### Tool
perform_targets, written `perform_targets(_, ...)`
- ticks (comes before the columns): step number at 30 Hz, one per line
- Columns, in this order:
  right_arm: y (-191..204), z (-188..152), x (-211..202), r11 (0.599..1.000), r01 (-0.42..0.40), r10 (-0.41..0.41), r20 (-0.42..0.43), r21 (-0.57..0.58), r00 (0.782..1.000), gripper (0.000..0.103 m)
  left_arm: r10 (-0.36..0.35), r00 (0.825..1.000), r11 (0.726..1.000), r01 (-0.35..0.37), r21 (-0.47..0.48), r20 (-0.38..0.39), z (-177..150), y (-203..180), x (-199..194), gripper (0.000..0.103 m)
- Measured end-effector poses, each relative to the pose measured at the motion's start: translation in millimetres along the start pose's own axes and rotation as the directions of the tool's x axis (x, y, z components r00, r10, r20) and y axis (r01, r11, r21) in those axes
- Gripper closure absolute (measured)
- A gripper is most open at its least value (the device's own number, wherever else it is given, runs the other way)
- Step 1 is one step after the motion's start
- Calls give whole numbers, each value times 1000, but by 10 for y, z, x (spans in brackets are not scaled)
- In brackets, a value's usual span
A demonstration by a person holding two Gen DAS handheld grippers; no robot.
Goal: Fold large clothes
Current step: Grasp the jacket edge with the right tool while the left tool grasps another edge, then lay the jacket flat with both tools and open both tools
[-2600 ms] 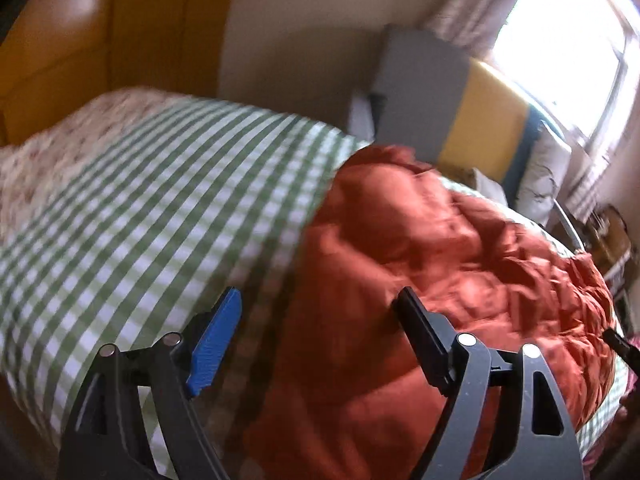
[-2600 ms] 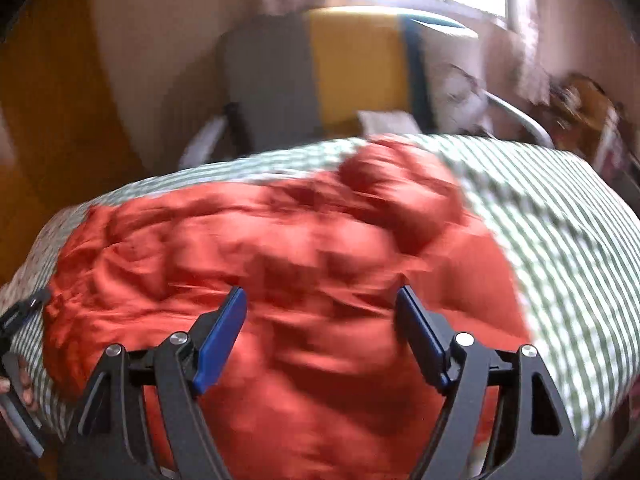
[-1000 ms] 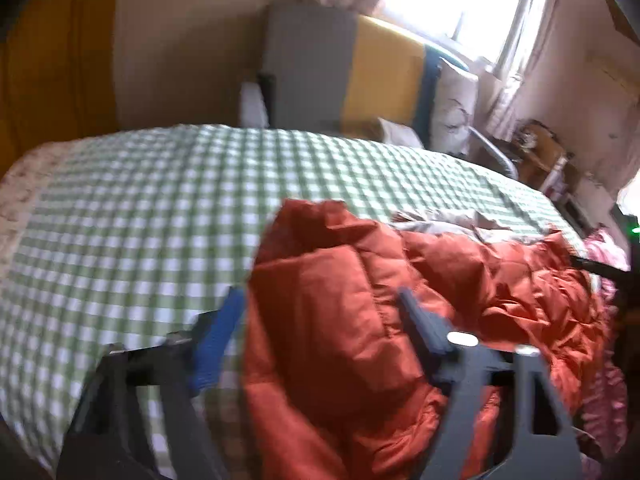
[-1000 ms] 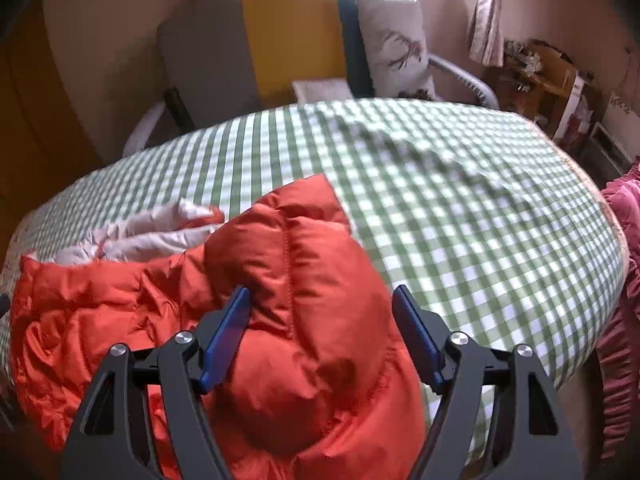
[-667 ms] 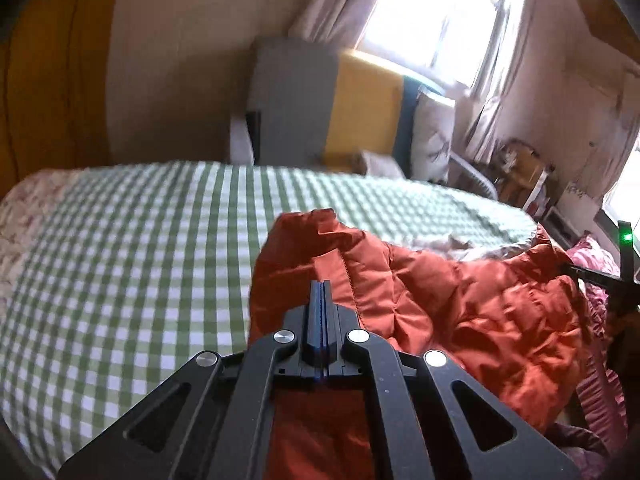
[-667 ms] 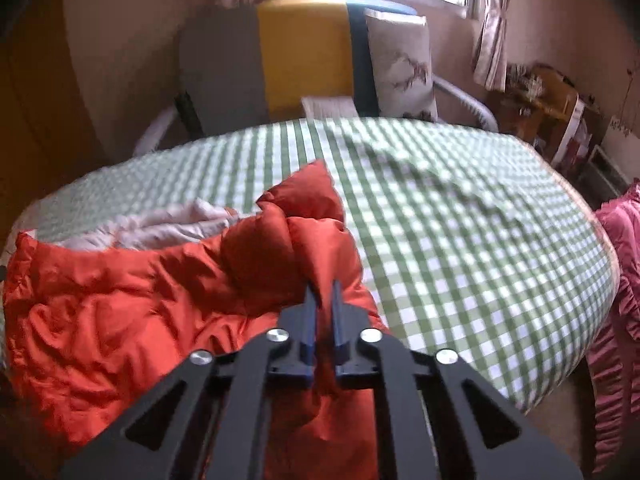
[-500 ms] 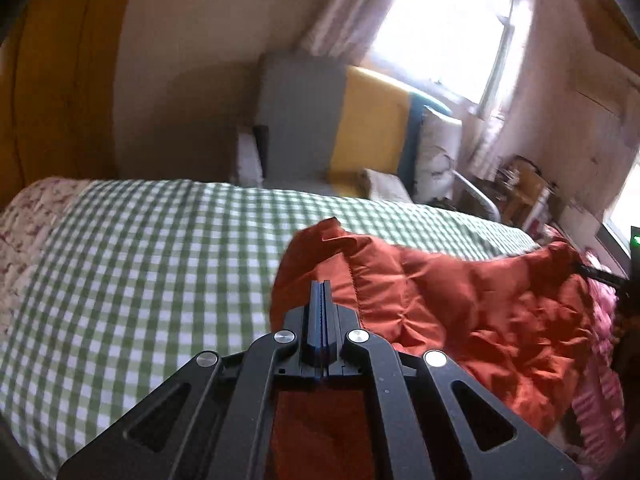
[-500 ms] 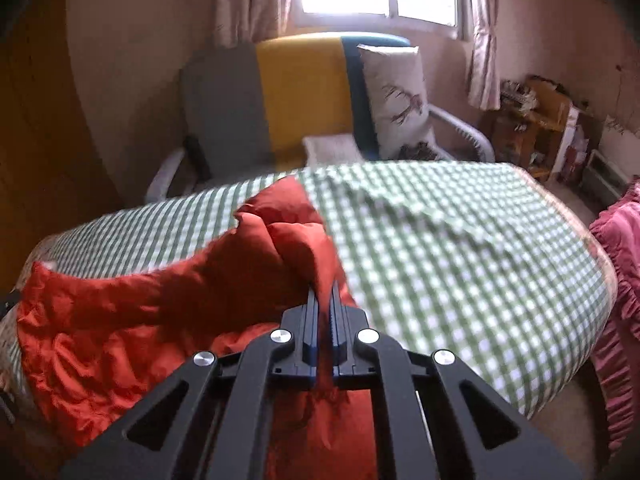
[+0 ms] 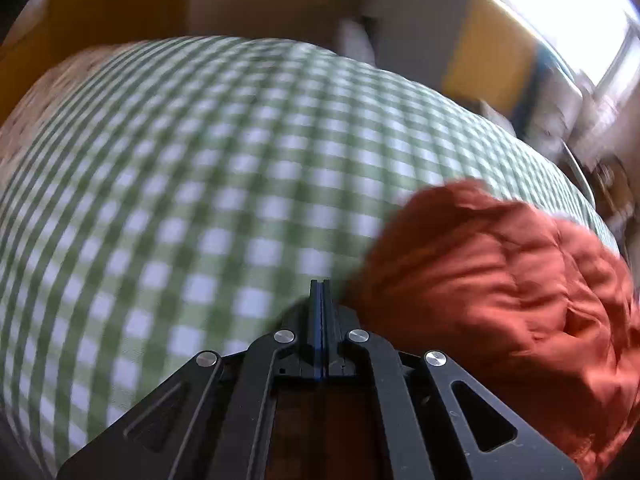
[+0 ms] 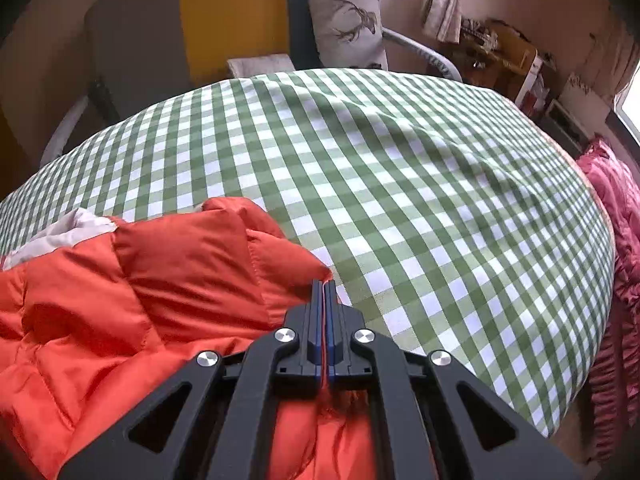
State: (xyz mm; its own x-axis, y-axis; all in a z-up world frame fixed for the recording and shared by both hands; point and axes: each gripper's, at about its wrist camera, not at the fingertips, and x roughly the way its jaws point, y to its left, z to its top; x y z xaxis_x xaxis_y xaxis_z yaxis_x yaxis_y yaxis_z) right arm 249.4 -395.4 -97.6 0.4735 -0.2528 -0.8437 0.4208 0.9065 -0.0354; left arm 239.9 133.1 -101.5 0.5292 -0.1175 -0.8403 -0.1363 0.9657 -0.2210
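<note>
Orange jacket [image 10: 168, 280] pinched by right gripper [image 10: 324, 284]

Left view motion-blurred, window [image 9: 568, 8] glare; right sharp.

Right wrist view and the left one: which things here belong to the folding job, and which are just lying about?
Job in hand:
- orange puffer jacket
- right gripper, shut on the jacket's edge
- left gripper, shut; fabric between its fingers not clearly visible
- green checked bedspread, the work surface

Lying about:
- yellow and grey armchair
- deer-print cushion
- pink ruffled fabric
</note>
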Motion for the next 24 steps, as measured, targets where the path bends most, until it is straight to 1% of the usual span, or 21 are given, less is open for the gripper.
perform_targets(1,-1,-2,-31,1000,-10,10,8,-8,1000,101,12,999,1000,-12,-12,30,1,47,-96,103)
perform_targets(3,-39,-7,-98,999,-30,30,23,-13,999,99,59,992,998,-60,2,109,8,64,-374,103)
perform_targets(4,-74,4,-178,999,-36,36,36,-2,999,87,61,988,998,-63,11,140,10,47,-518,102)
perform_targets(5,-95,8,-273,999,-40,40,57,4,998,77,58,984,998,-61,13,169,12,31,-655,90)
perform_targets(6,-91,9,-405,999,-44,43,92,8,995,61,44,978,999,-49,20,205,4,-11,-815,79)
perform_targets(7,-79,2,-599,999,-50,48,144,9,988,56,16,972,999,-23,28,234,-23,-71,-949,53)
perform_targets(8,-53,-8,-765,999,-54,52,181,6,982,55,-17,963,999,7,35,269,-48,-144,-1083,37)
perform_targets(9,-12,-17,-892,998,-65,63,203,0,977,52,-47,951,998,32,55,304,-89,-257,-1202,35)
perform_targets(10,73,-46,-1069,995,-101,103,233,-17,967,48,-72,946,995,47,86,316,-119,-378,-1260,35)
perform_targets(11,152,-81,-1193,990,-137,141,249,-35,958,45,-96,943,991,61,119,318,-109,-520,-1268,35)
perform_targets(12,263,-130,-1314,983,-174,184,259,-62,948,40,-128,939,985,84,150,318,-145,-703,-1285,35)
perform_targets(13,425,-196,-1412,975,-198,219,261,-102,940,35,-153,939,980,103,171,308,-156,-826,-1258,35)
perform_targets(15,717,-304,-1492,959,-227,265,244,-172,933,32,-188,942,965,123,233,278,-198,-1123,-1160,34)
perform_targets(16,935,-348,-1464,945,-250,294,214,-210,931,32,-189,944,960,120,254,270,-237,-1236,-1081,34)
perform_targets(17,1081,-385,-1434,935,-260,309,195,-239,931,32,-195,947,955,124,270,255,-256,-1336,-998,34)
perform_targets(18,1228,-412,-1395,928,-255,310,185,-271,932,32,-186,957,952,120,281,221,-266,-1435,-853,34)
perform_targets(19,1397,-447,-1304,927,-226,288,181,-300,940,32,-161,967,955,102,280,196,-266,-1483,-714,34)
perform_targets(21,1565,-429,-1087,928,-200,257,151,-313,955,33,-115,982,963,73,260,150,-267,-1508,-435,34)
perform_targets(22,1610,-405,-929,930,-199,245,119,-308,962,33,-111,985,968,77,240,132,-271,-1473,-333,34)
perform_targets(24,1617,-368,-690,936,-221,250,79,-273,965,33,-120,984,974,91,207,132,-254,-1402,-242,32)
